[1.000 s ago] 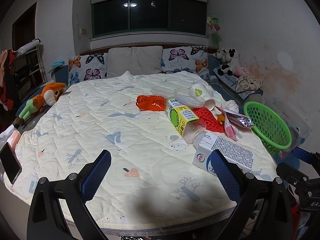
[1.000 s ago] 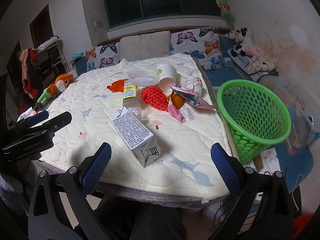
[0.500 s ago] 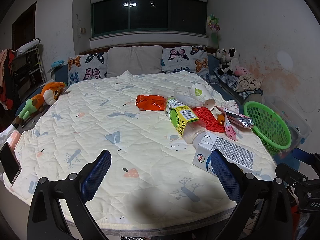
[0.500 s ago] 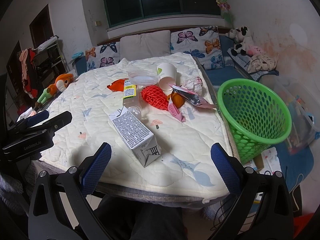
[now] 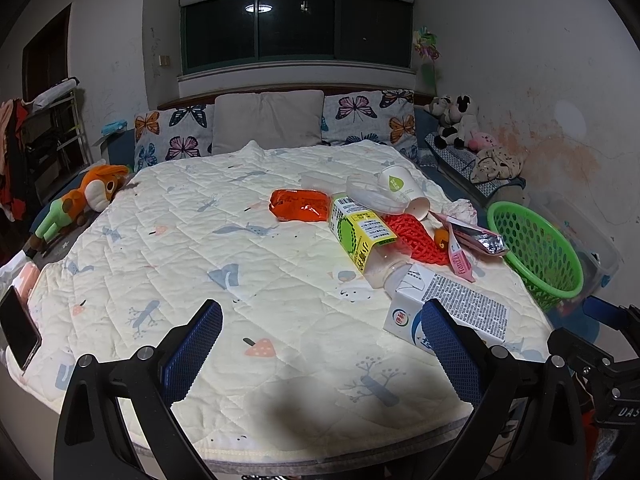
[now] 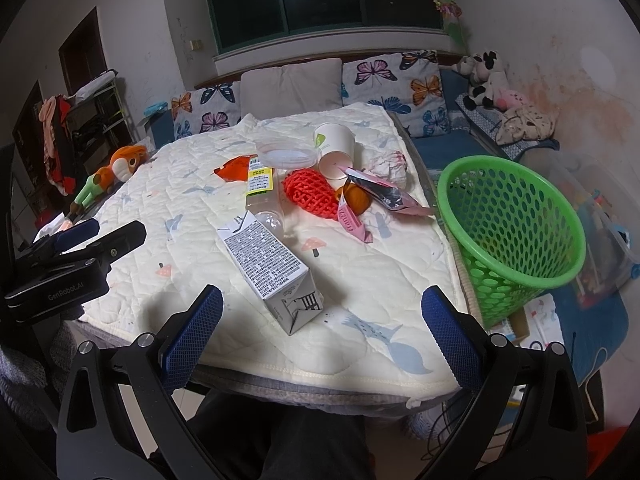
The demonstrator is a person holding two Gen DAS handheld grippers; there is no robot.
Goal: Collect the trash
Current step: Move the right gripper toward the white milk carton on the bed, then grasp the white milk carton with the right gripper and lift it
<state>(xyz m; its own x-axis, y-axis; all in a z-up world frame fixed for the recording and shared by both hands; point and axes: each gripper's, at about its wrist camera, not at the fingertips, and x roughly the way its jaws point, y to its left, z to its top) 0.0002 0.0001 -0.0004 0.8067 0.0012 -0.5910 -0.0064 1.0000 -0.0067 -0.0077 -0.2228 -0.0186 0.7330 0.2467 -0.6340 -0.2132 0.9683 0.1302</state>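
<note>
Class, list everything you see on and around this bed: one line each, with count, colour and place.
milk carton: 1, white, bed's near edge
bottle: 1, clear, yellow label, behind carton
foam net: 1, red, mid-pile
paper cup: 1, white, on its side
pink wrappers: 2, beside net
orange packet: 1, left of pile
basket: 1, green, right of bed
plush toy: 1, orange, bed's left
left gripper: open
right gripper: open

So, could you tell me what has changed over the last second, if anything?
Almost nothing. The right gripper has drifted slightly, the view shifting a little. Both grippers stay open and empty; the left gripper holds its place. The milk carton, the other trash and the green basket lie untouched.
</note>
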